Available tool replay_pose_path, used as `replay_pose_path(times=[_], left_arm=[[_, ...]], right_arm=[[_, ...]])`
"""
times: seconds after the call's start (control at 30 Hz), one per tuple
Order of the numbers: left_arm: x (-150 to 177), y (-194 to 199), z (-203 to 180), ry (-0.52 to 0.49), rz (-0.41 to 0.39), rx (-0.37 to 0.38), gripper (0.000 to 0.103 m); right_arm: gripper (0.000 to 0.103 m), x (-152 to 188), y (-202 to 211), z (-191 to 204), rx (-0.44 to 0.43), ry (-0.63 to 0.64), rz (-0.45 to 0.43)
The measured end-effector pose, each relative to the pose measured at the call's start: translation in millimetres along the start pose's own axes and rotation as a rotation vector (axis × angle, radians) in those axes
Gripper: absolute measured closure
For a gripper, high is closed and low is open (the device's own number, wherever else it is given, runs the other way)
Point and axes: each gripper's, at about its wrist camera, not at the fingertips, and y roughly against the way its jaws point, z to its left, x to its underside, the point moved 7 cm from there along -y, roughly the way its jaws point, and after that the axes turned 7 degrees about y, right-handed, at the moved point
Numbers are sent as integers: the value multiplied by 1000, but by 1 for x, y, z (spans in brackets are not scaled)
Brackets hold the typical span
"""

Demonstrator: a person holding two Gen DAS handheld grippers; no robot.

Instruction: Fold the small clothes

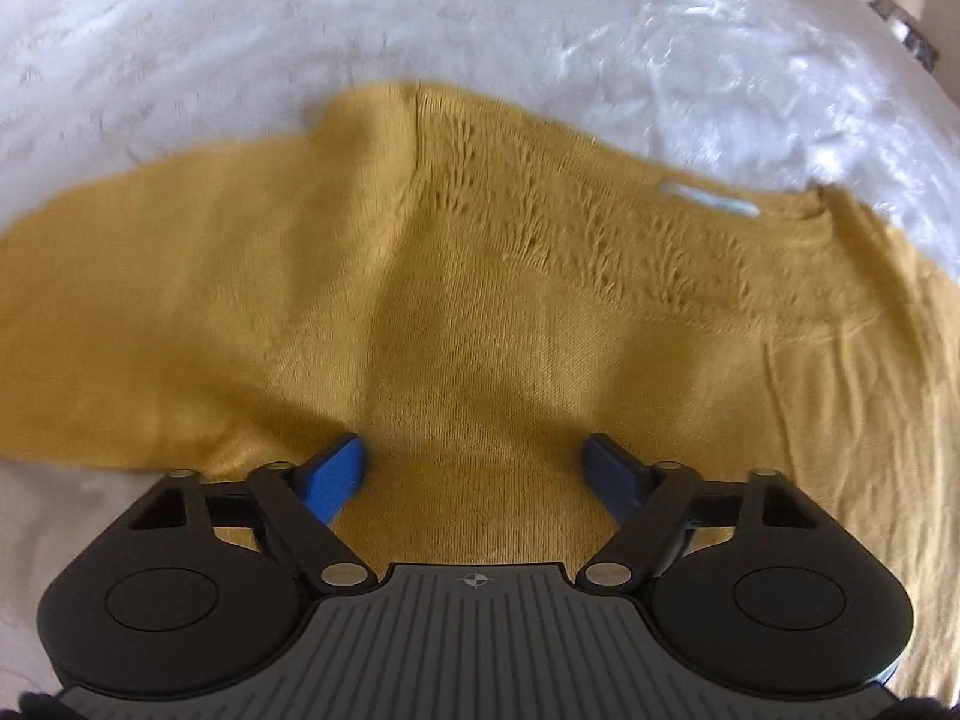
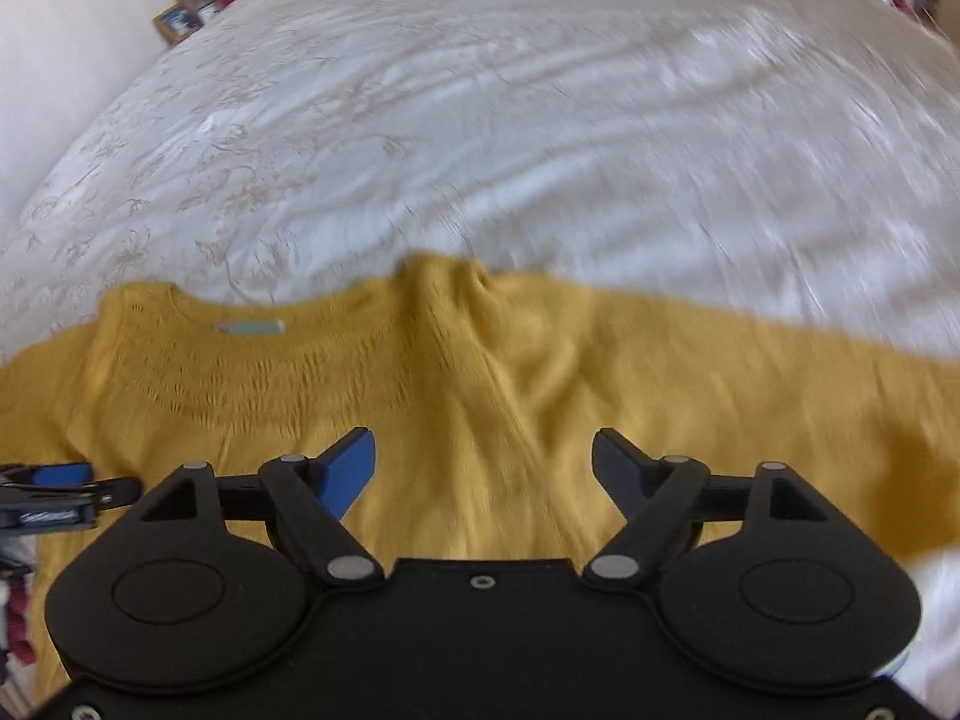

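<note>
Both jaws, left gripper (image 1: 474, 456) and right gripper (image 2: 483, 450), gape empty over the yellow sweater (image 1: 480, 312), white bedspread (image 2: 480, 120) beyond.

Left gripper (image 1: 474, 456): matte black linkage arms, silver pivot pins, blue finger pads, grey ribbed base plate bearing a crosshair mark.
Right gripper (image 2: 483, 450): matched black body, blue pads, small centre screw.

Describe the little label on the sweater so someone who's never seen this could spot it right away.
A white bedspread covers the bed; a mustard-yellow knitted sweater lies flat on it. Just inside its neckline sits the label, a small pale blue strip, the only non-yellow patch on the knit.
</note>
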Motion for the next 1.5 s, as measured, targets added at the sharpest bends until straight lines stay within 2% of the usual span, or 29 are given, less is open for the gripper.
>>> replay_pose_path(times=[0.07, 0.17, 0.4, 0.53, 0.73, 0.87, 0.97, 1.1, 1.23, 1.3, 1.4, 1.5], left_arm=[[2, -3, -4, -22, -18, -4, 7], [1, -5, -7, -34, -12, -18, 4], [-3, 10, -11, -30, 35, -46, 5], [6, 44, -29, 10, -31, -14, 5], [25, 95, -83, -47, -109, 27, 5], [41, 110, -120, -91, -114, 42, 5], [51, 112, -142, -117, -106, 42, 5], [70, 115, -163, -119, -80, 43, 5], [81, 115, -170, -122, -54, 33, 5], [84, 114, -172, -138, -46, 21, 5], [86, 115, -171, -145, -47, 2, 5], [85, 116, -167, -127, -44, -9, 5]], right_arm=[[21, 15, 15, -20, 17, -81, -1], [19, 36, 39, -56, 52, -189, -17], [17, 69, 94, -160, 179, -366, -85], [16, 76, 118, -213, 241, -401, -129], [13, 73, 133, -275, 290, -411, -182], [13, 72, 133, -312, 321, -415, -193], [12, 75, 128, -333, 314, -440, -194], [10, 80, 120, -355, 254, -481, -197], [9, 83, 114, -362, 173, -504, -230], [8, 83, 109, -364, 167, -511, -234], [0, 79, 99, -365, 162, -502, -208], [2, 73, 92, -363, 144, -461, -174]])
